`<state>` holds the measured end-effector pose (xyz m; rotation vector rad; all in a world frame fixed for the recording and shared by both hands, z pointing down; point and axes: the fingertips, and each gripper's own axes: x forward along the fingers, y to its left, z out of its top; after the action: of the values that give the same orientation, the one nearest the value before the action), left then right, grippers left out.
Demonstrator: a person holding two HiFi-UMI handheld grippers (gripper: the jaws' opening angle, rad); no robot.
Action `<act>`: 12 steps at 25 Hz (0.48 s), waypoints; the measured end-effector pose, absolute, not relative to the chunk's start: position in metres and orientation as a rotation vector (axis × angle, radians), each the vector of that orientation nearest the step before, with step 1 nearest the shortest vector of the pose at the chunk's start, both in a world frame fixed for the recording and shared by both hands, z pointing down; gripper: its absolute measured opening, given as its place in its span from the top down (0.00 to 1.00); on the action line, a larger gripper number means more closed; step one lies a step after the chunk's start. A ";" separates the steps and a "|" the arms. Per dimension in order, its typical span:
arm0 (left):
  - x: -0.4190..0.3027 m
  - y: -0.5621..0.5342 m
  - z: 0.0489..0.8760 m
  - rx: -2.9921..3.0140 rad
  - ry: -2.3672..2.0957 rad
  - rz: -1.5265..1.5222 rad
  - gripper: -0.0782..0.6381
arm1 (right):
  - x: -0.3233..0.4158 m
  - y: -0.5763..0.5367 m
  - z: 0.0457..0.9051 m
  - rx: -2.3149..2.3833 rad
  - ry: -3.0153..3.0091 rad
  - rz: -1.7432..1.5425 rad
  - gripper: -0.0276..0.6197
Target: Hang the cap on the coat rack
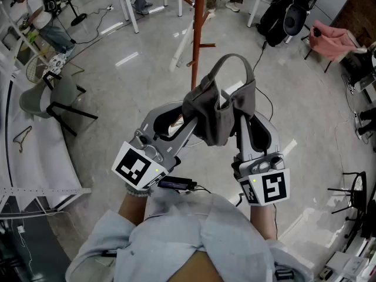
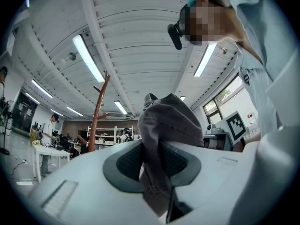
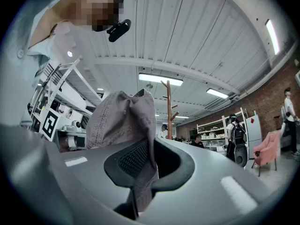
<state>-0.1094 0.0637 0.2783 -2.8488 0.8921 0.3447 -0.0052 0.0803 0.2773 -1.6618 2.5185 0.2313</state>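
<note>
The cap (image 1: 217,107) is hanging between both grippers.
The left gripper (image 1: 187,117) and right gripper (image 1: 242,121) are each clamping its fabric; the coat rack (image 1: 198,34) is standing straight ahead, centred between them.

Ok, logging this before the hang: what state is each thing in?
cap: not yet hung, bunched, held up between both grippers.
left gripper: shut on cap.
right gripper: shut on cap.
coat rack: upright, visible pegs bare.
</note>
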 end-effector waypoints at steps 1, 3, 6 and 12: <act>-0.109 0.063 0.279 -2.849 0.892 0.346 0.76 | -0.005 0.080 0.278 -1.664 2.519 0.231 0.89; -0.109 0.064 0.280 -2.850 0.893 0.348 0.76 | -0.005 0.080 0.279 -1.668 2.519 0.230 0.89; -0.108 0.065 0.281 -2.853 0.893 0.346 0.76 | -0.004 0.081 0.280 -1.671 2.519 0.231 0.89; -0.104 0.067 0.281 -2.851 0.895 0.341 0.76 | 0.000 0.082 0.281 -1.671 2.516 0.224 0.89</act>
<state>-0.1044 0.0666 0.2811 -2.8511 0.8946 0.3410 0.0000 0.0821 0.2808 -1.6710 2.5162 0.2243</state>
